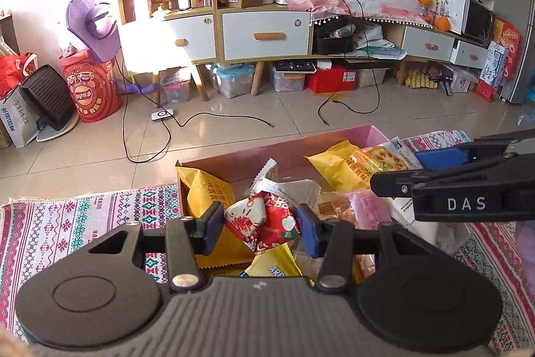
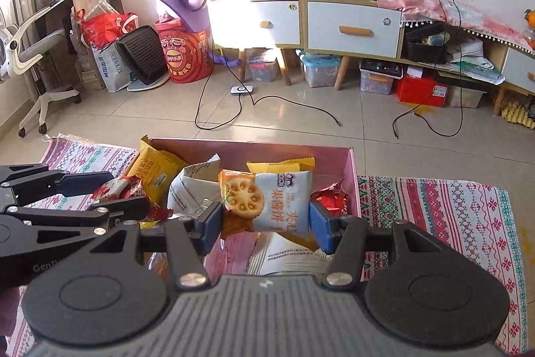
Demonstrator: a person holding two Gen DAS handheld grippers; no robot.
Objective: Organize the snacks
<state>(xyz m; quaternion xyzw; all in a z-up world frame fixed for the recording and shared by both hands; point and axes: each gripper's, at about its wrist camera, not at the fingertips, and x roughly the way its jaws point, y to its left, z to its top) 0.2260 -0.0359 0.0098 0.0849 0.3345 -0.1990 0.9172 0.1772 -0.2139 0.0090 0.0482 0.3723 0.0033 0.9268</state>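
Two claws: left claw (image 1: 261, 228) grips one red packet (image 1: 264, 219), right claw (image 2: 265, 219) apparently one biscuit packet (image 2: 271, 203).

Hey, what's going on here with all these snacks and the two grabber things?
A person is sorting snacks with a handheld gripper in each hand, over a pink box of packets on a patterned cloth. The left gripper is shut on a red and white snack packet; the right gripper is shut on a white and orange biscuit packet. Both packets are held above the box.

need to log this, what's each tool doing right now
left tool: closed on the red and white snack packet
right tool: closed on the biscuit packet
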